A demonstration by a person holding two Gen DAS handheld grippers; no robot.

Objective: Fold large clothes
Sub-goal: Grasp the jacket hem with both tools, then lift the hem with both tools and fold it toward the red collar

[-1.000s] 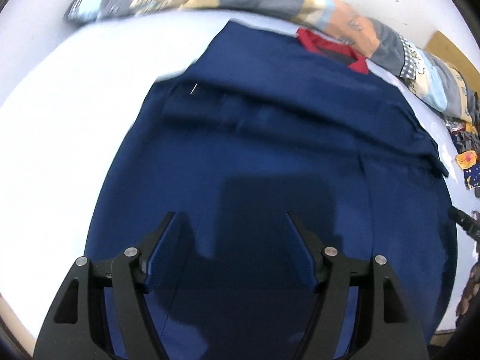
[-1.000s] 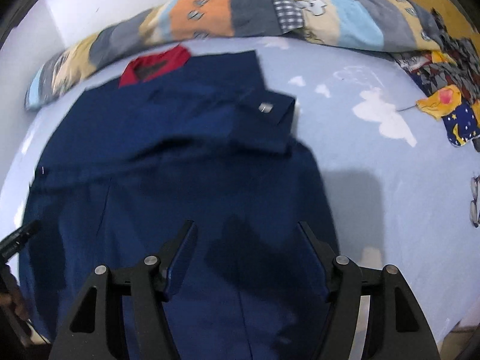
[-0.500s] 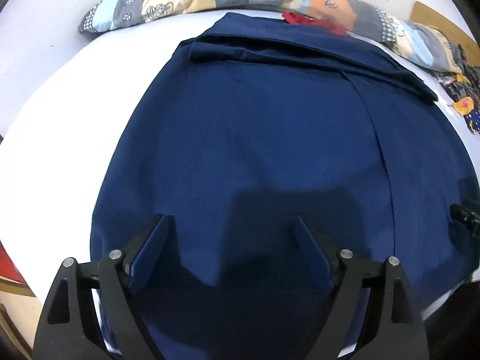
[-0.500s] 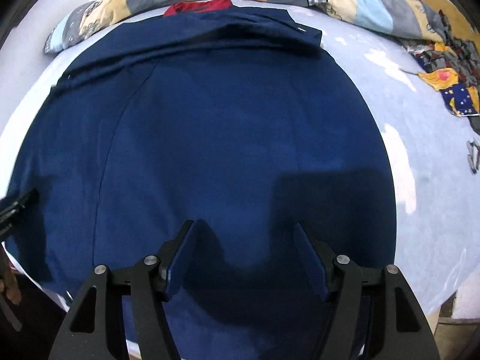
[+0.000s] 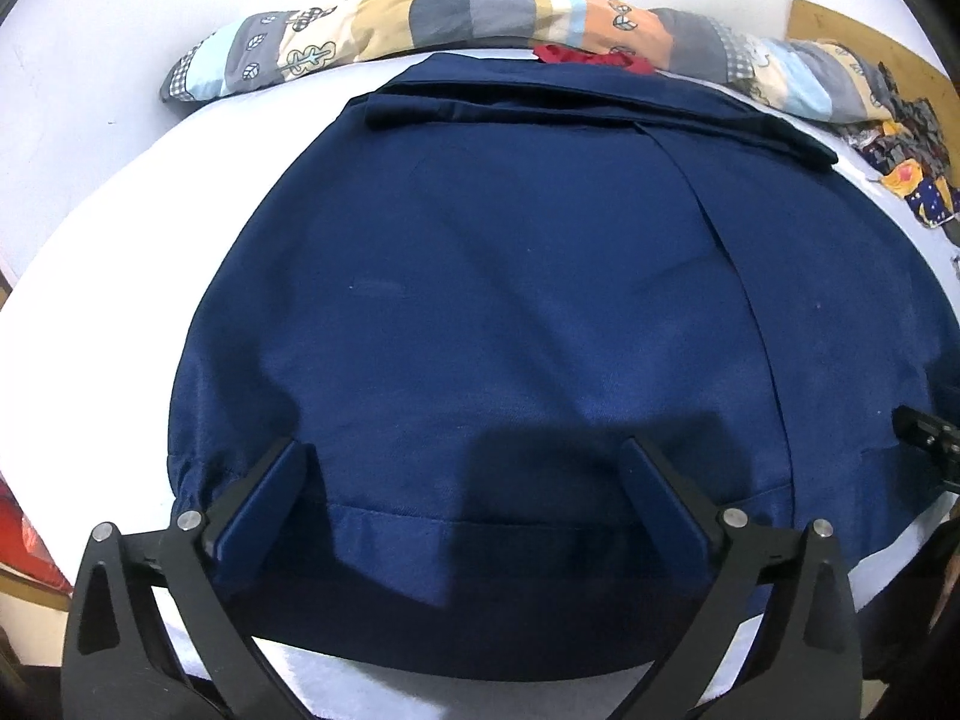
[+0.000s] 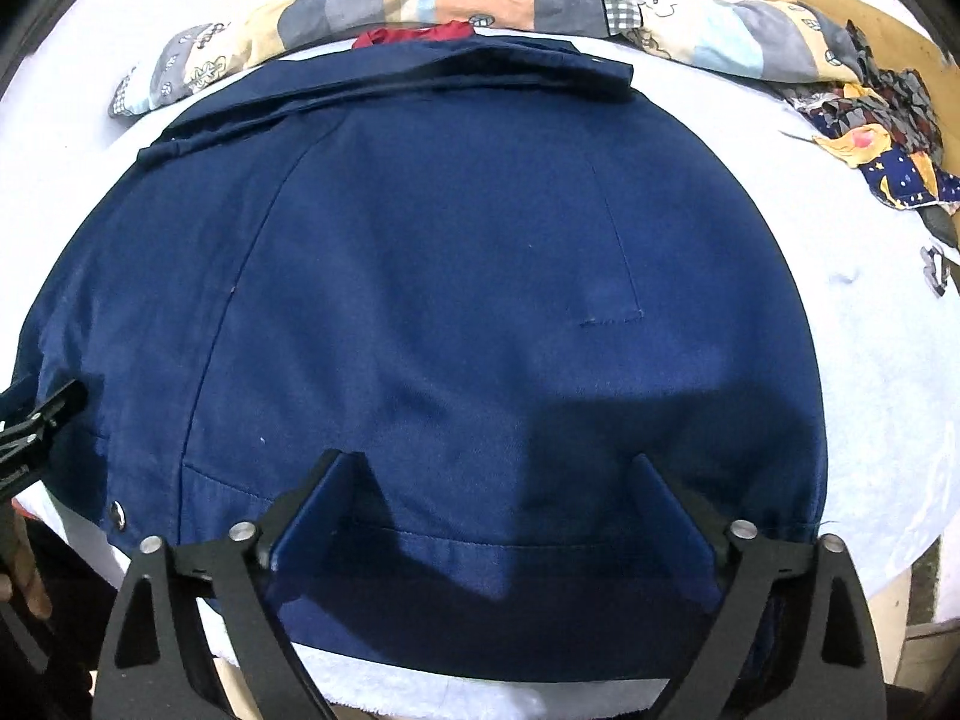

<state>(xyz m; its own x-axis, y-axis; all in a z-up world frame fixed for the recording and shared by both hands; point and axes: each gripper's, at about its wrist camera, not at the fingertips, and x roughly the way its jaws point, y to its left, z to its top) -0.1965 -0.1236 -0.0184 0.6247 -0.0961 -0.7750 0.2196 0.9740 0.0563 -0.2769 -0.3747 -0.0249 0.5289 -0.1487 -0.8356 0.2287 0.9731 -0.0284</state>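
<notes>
Now Both Grippers Hover at the Hem

Clearly the step in hand is the set-up for a lengthwise fold. The large navy-blue cotton work jacket lies spread flat on the pale, cloud-printed bed sheet, its sleeves already folded across the upper part and its red collar lining at the far end, just beside the long patchwork bolster pillow that lines the far edge of the sheet.

The left gripper hangs over the jacket's near hem towards its left corner; the right gripper hangs over the same hem towards its right corner. On each, the two blue-padded fingers are spreading apart and stand wide, the hem band beneath them and nothing pinched between the pads. Whether any fingertip actually touches the cloth I cannot tell.

To my eye the next move calls for both grippers to dip onto the jacket's hem, gather a fold of the thick band between the pads, and close firmly. After that, a lift and a carry towards the jacket's collar end would halve the garment. Both sides should rise together, or the heavy cloth will likely skew. A small heap of dark patterned clothes sits well apart from the jacket, beyond its right shoulder, and should not interfere.
</notes>
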